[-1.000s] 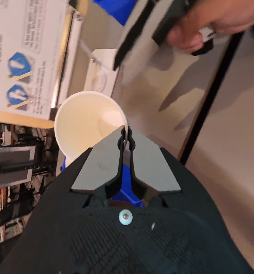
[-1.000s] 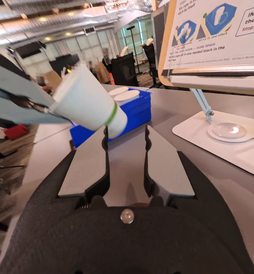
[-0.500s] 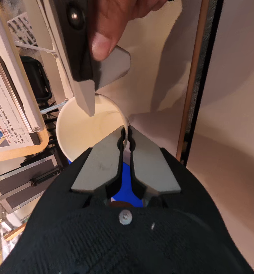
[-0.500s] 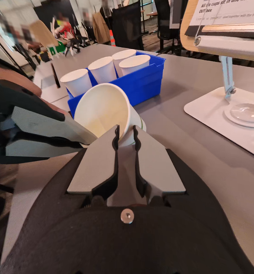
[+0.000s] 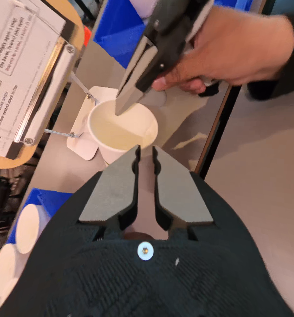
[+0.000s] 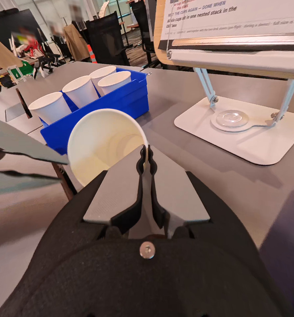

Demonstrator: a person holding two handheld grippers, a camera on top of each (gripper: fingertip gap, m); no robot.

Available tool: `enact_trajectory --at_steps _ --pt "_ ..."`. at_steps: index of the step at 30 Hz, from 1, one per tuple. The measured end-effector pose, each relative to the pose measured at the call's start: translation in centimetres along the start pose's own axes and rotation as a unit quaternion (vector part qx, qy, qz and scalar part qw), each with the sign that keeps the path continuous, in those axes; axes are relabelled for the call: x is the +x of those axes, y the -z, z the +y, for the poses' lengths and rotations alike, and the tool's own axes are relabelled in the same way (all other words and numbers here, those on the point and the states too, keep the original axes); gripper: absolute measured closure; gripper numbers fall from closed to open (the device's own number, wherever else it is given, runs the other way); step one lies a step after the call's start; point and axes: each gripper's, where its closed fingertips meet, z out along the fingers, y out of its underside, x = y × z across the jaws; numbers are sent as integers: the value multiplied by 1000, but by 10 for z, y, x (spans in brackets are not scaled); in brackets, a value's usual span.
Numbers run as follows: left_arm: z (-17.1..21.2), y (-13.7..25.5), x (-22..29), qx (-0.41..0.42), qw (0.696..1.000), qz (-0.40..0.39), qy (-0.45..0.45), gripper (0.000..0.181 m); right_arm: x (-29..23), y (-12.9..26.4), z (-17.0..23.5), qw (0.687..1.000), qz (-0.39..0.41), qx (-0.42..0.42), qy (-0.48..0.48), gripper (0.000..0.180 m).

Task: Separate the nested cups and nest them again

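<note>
A white paper cup (image 6: 98, 145) hangs tilted above the grey table, mouth toward the right wrist camera. My right gripper (image 6: 146, 151) is shut on its rim, one finger inside and one outside. In the left wrist view the same cup (image 5: 122, 132) sits just ahead of my left gripper (image 5: 146, 148), which is open, empty and a little short of the rim. The right gripper (image 5: 134, 107), held by a hand, reaches into the cup from above. The left gripper (image 6: 64, 170) shows at the left of the right wrist view, beside the cup.
A blue bin (image 6: 125, 103) behind the cup holds several upright white cups (image 6: 81, 89); it also shows in the left wrist view (image 5: 46, 200). A second blue bin (image 5: 118, 34) lies farther off. A document stand with a white base (image 6: 237, 145) and an instruction board (image 5: 22, 68) stands to the right.
My left gripper has let go of the cup's rim and opened. My right gripper has closed on the rim and now holds the cup alone.
</note>
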Motion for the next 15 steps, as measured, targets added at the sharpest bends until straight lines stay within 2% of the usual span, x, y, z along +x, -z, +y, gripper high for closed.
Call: enact_trajectory --at_steps 3,6,11,15 --pt "-2 9 -27 76 992 -32 100 171 8 6 -8 1000 23 17 5 180" --pt "11 3 -51 115 971 -54 202 181 16 13 -15 998 50 34 16 180" --pt "36 -28 -84 152 943 -118 270 181 25 20 -21 994 89 45 42 180" --pt "49 -62 -79 161 926 -76 331 181 30 20 -21 991 109 45 57 180"
